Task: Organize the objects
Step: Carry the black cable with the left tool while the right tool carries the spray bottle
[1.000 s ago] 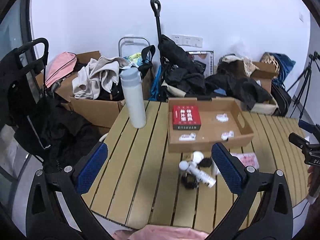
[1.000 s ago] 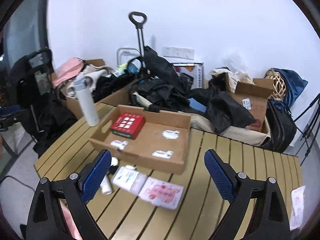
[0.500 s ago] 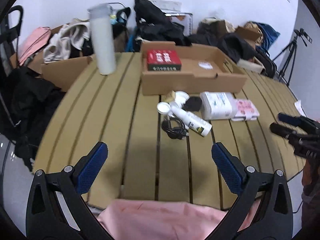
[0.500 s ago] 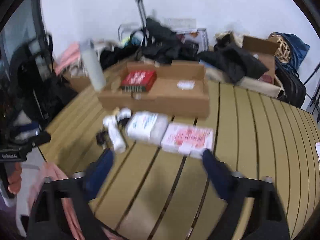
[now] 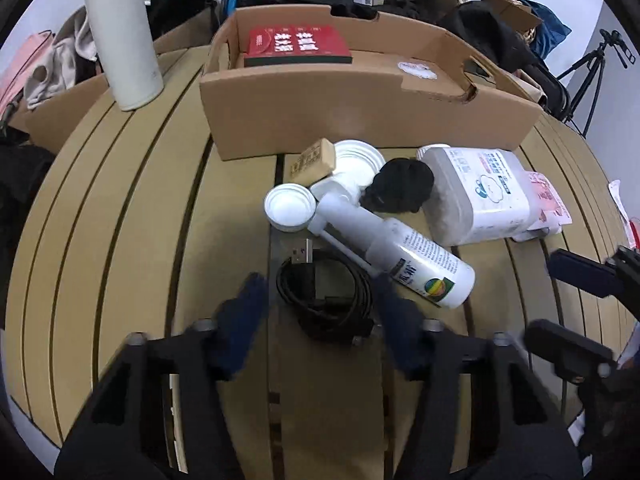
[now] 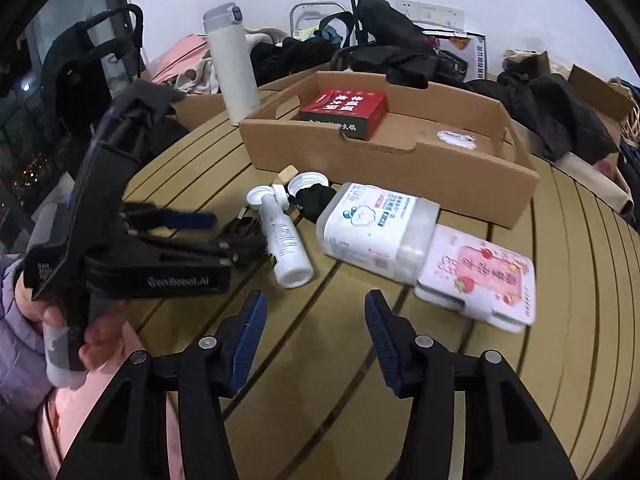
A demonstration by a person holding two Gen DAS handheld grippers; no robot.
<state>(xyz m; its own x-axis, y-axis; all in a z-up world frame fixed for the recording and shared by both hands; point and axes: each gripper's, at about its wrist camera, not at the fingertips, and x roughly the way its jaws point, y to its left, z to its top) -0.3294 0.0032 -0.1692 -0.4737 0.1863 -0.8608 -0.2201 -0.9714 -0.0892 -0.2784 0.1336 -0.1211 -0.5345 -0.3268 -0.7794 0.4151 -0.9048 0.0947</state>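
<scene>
The left gripper (image 5: pixel 320 312) is spread wide, its fingers (image 5: pixel 244 320) flanking the coiled cable (image 5: pixel 324 300), apparently lining up a grasp. The right gripper (image 6: pixel 312 336) hangs released over bare slats, holding nothing. Beyond the cable lie a bottle (image 5: pixel 392 248), caps, a black lump, wipes (image 5: pixel 476 192). Behind them, the box (image 5: pixel 360 120) holds a red carton (image 5: pixel 296 46) and a sticker.
</scene>
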